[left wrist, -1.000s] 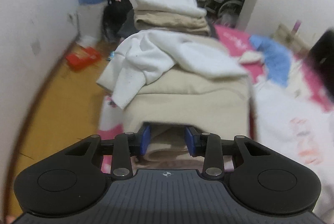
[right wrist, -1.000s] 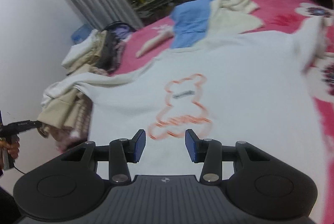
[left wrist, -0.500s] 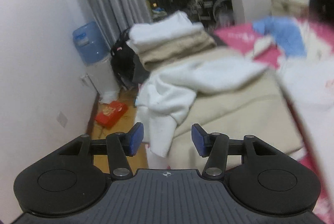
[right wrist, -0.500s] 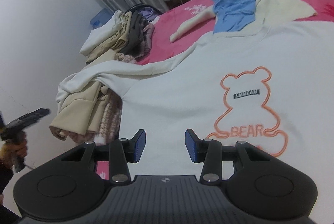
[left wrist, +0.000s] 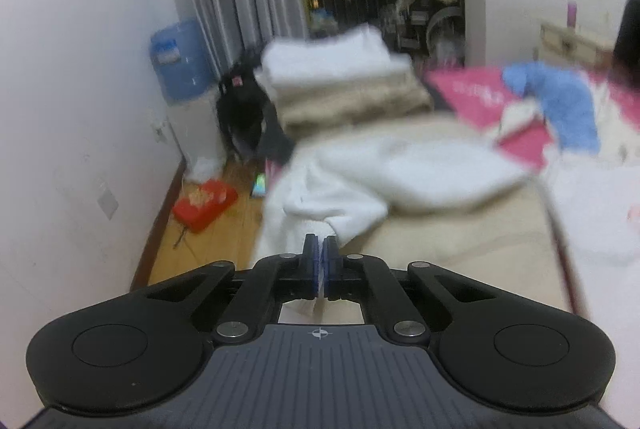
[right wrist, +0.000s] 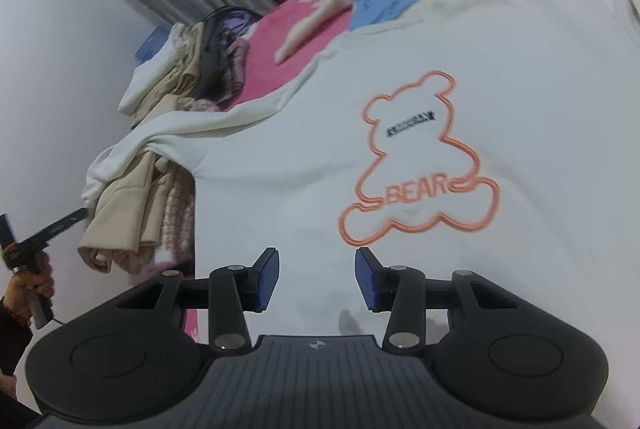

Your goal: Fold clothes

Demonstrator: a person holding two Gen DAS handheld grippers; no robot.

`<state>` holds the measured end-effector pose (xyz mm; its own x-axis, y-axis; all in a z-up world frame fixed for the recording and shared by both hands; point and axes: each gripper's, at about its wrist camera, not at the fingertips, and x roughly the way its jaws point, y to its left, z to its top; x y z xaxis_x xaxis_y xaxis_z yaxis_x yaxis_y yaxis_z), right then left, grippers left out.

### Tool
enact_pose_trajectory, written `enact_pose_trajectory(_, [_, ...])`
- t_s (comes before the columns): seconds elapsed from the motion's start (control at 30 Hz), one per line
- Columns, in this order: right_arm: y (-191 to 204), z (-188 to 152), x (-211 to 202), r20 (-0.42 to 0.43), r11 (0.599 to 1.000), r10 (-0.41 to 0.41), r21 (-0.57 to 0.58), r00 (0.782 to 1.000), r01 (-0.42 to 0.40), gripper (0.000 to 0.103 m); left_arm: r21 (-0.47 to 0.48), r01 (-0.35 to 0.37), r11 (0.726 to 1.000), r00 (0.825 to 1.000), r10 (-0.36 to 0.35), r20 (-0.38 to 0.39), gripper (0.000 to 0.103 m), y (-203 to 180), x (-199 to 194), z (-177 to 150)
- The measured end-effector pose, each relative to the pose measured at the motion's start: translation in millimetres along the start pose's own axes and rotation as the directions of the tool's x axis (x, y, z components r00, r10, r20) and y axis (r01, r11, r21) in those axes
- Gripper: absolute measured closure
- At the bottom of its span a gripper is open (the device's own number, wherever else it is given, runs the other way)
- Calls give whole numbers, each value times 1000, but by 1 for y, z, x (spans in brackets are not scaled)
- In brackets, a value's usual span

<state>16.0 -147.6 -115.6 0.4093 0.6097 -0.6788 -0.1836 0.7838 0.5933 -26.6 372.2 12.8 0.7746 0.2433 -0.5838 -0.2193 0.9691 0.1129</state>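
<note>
The white sweatshirt (right wrist: 460,77), printed with an orange bear outline, is spread flat on the pink bed (right wrist: 276,25). Its sleeve (left wrist: 332,205) is draped over a beige folded pile (left wrist: 460,245) at the bed's edge and is pinched at the cuff by the left gripper (left wrist: 321,249), fingers closed together. The right gripper (right wrist: 316,275) is held over the hem with fingers wide apart, nothing gripped.

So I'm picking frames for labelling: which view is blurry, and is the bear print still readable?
Left wrist view: the folded pile and white sleeve are smeared, while the claw stays sharp. Right wrist view: the bear print reads "BEAR", edges curve with fisheye.
</note>
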Motion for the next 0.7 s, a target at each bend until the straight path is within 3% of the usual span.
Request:
enact_pose_trajectory(0.17, [-5, -1, 1, 1, 1000, 3, 16, 1000, -3, 58, -202, 114, 973, 987, -88, 133, 103, 38, -28, 58])
enact_pose_trajectory(0.3, [-6, -2, 5, -4, 1000, 2, 24, 1000, -2, 58, -281, 125, 951, 978, -70, 197, 103, 59, -24, 96])
enact_pose_trajectory(0.47, [-5, -6, 9, -19, 1000, -17, 19, 1000, 17, 58, -359, 58, 932, 977, 21, 214, 103, 81, 20, 126])
enact_pose_trajectory(0.53, [-5, -8, 11, -26, 1000, -26, 16, 999, 26, 58, -357, -35, 934, 979, 103, 173, 103, 85, 40, 129])
enact_pose_trajectory(0.6, [-5, -10, 12, -33, 999, -34, 12, 999, 35, 58, -382, -100, 919, 982, 153, 112, 103, 92, 60, 122])
enact_pose_trajectory(0.7, [-7, -11, 12, -32, 999, -40, 16, 999, 40, 58, -473, -95, 876, 986, 150, 80, 102, 107, 65, 90])
